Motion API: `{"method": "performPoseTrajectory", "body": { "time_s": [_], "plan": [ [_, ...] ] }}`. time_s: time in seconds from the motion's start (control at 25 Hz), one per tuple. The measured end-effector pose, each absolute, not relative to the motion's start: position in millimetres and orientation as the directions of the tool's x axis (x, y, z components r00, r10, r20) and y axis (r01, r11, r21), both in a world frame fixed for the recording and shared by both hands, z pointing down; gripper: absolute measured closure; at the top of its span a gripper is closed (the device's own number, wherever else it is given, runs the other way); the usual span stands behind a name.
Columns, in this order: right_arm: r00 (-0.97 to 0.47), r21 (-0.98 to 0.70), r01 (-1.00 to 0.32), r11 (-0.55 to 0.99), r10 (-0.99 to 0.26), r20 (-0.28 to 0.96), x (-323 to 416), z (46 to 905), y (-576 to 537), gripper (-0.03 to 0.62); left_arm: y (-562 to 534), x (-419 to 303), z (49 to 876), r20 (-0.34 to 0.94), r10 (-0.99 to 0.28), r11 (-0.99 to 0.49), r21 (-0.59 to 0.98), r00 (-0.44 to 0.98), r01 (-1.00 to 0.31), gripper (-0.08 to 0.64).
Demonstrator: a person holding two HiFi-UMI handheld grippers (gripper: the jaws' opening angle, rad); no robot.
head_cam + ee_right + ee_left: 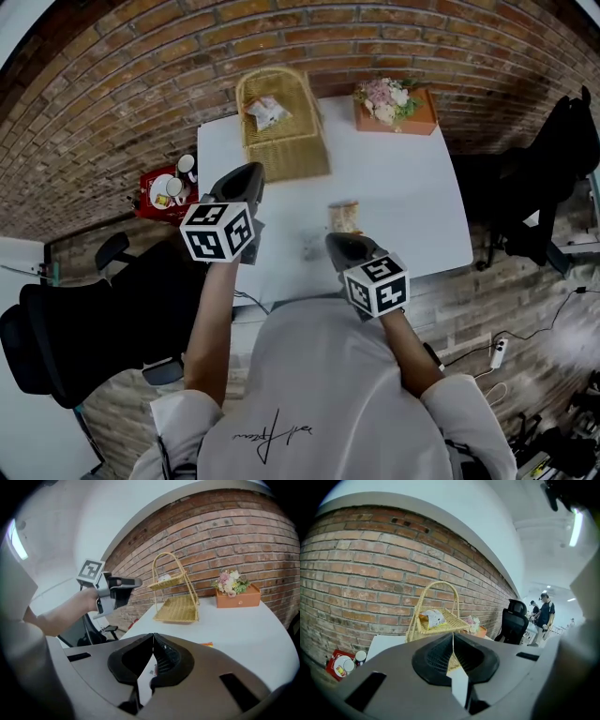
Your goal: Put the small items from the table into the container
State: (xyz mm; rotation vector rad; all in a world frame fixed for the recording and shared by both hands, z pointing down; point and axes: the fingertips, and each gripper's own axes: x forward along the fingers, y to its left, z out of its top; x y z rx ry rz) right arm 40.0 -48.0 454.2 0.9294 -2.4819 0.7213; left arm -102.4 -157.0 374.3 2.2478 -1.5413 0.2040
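A two-tier wicker basket [281, 127] stands at the table's far side, with a pale packet [267, 111] on its upper tier. One small orange-and-tan packet [344, 216] lies on the white table [412, 197], and a small pale item [312, 248] lies nearer the front edge. My left gripper [251, 171] hovers over the table's left part, pointing at the basket [436, 618], its jaws shut with nothing in them. The right gripper [333, 240] is just in front of the orange packet, beside the pale item, jaws shut and holding nothing. The right gripper view shows the left gripper [123, 585] in the air left of the basket [176, 597].
An orange box of flowers [396, 108] sits at the table's far right corner. A red tray with cups [167, 192] lies low beside the table's left edge. Black office chairs [66, 337] stand left and right of the table. A brick wall runs behind it.
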Motion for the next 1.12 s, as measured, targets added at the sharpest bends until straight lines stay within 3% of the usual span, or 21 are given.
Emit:
{"method": "performPoseTrajectory", "body": {
  "time_s": [0.64,1.12],
  "plan": [
    [-0.620,-0.223,-0.782,0.583,-0.684,0.384,62,415,-48,0.572,-86,-78,406,0.312,-0.887,-0.242,0.314,0.341,-0.918,0.549],
    [-0.676,-0.256,-0.736,0.626,-0.671,0.304,45,396,-39,0.572,-59,-66,392,0.259,-0.903,-0.257,0.317,0.344,-0.913,0.551]
  ]
}}
